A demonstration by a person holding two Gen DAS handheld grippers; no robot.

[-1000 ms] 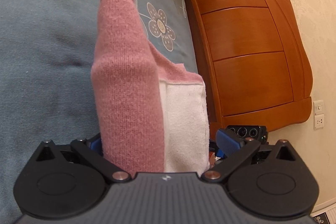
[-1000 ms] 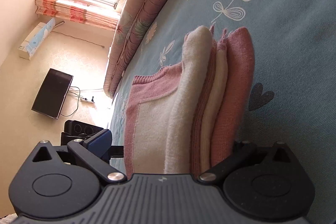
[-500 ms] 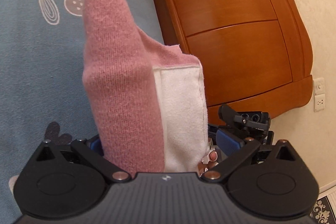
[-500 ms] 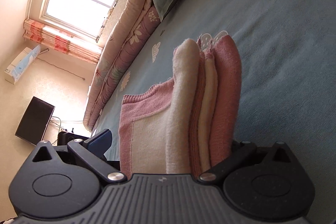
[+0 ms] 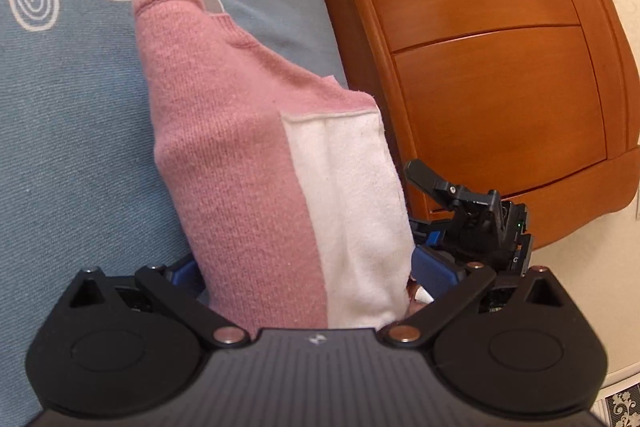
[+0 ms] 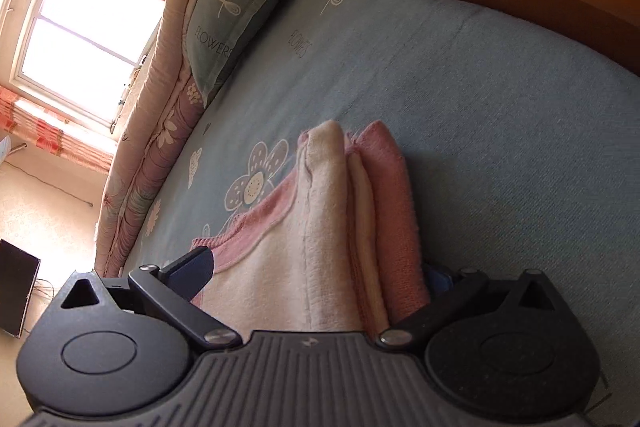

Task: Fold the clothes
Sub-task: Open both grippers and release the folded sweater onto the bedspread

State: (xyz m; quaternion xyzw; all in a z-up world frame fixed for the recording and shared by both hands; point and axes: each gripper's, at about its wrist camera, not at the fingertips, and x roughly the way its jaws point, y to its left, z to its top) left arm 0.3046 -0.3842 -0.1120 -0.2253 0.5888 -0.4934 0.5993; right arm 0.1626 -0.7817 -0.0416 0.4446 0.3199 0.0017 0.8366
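A folded pink and cream knit sweater (image 5: 256, 167) is clamped between the jaws of the left gripper (image 5: 308, 267), rising toward 12 o'clock over the blue floral bedsheet (image 5: 72, 131). The same sweater (image 6: 340, 227) is gripped by the right gripper (image 6: 316, 279), its stacked layers seen edge-on. The folding is judged nearly complete: several layers are gathered into a compact bundle held off the bed, and setting it down flat appears to remain. The knit is soft and ribbed at the cuff, the cream panel fleecy. At 2 o'clock in the left view, a glossy curved wooden headboard (image 5: 480, 47) is seen; at 11 o'clock in the right view, a printed pillow (image 6: 236, 15).
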